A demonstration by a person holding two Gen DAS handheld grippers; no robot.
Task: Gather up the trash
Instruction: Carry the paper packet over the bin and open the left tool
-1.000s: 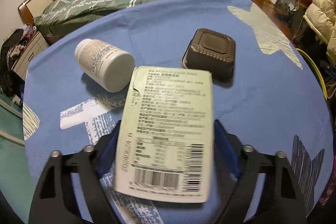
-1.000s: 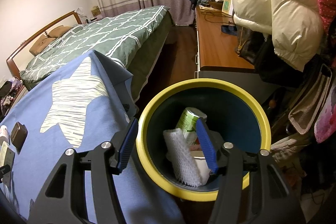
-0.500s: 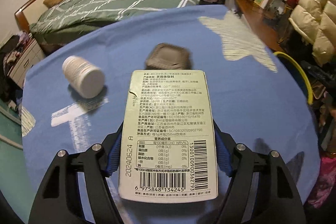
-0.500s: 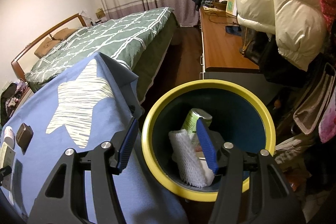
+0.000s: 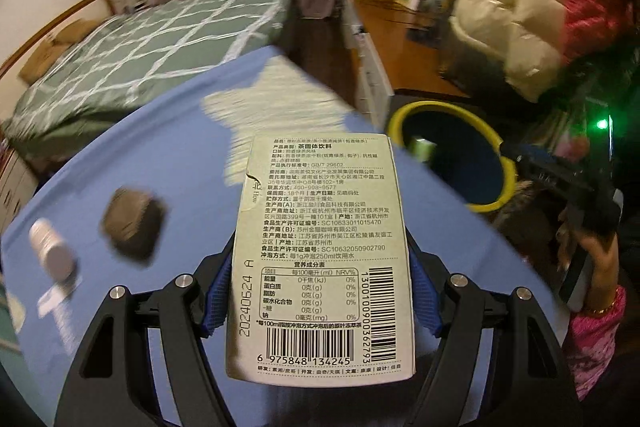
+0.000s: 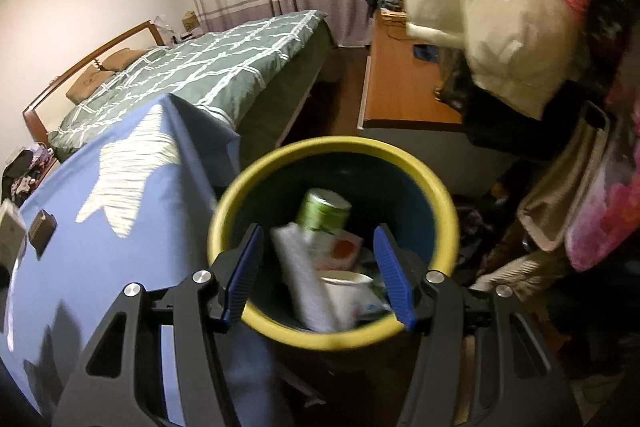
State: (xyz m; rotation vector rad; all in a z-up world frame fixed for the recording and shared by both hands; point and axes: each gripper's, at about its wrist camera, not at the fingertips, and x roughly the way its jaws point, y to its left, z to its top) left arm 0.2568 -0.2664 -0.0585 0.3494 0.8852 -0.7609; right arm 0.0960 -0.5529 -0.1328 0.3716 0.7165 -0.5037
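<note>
L gripper [image 5: 320, 291] grasps carton [image 5: 320, 251], hiding its fingertips; R gripper [image 6: 320, 275] released; bin [image 6: 440, 203] contents blurred, maybe a can.

My ribbed blue pads [image 5: 219, 291] grip a matt printed cardboard carton [image 5: 320, 255]. Tablecloth [image 5: 168, 155]: soft matt cloth. Bin [image 6: 332, 163]: smooth glossy plastic. Desk [image 6: 400, 87]: wood.
</note>
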